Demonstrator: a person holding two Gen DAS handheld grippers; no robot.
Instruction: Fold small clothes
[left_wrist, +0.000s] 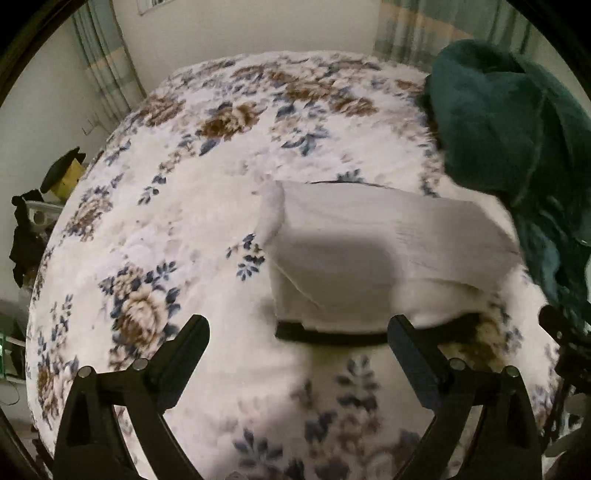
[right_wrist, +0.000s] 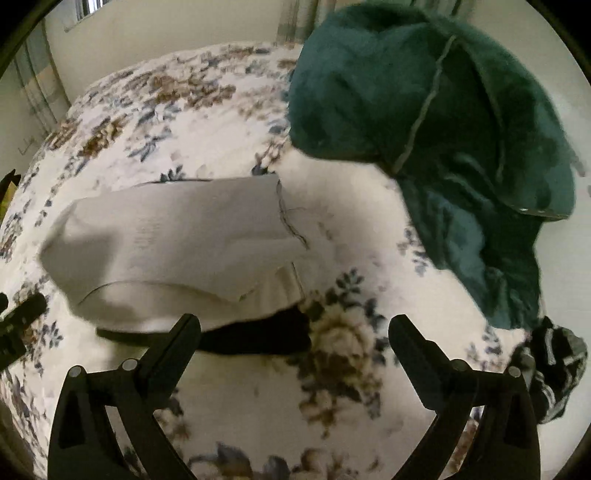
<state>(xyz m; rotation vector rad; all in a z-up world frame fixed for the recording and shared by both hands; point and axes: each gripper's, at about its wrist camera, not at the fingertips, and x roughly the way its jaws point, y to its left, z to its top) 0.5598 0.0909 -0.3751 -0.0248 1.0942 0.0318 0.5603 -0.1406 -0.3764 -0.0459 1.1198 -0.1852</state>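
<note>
Both the left gripper (left_wrist: 298, 325) and right gripper (right_wrist: 295, 325) are hanging wide apart, gripping nothing, above the folded white garment (left_wrist: 373, 251) lying mid-bedspread (left_wrist: 177, 206); a green blanket (right_wrist: 436, 110) is crowding its right edge, details blurring.

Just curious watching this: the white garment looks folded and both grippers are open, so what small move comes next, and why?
Probably reach the right gripper towards the dark green garment heaped beside the white garment. The white one already lies folded on the floral blanket, both grippers hold nothing, and the green one is still crumpled.

The folded garment (left_wrist: 369, 251) lies on the bed (left_wrist: 184, 221), with the blanket heap (left_wrist: 509, 122) behind it to the right.
</note>
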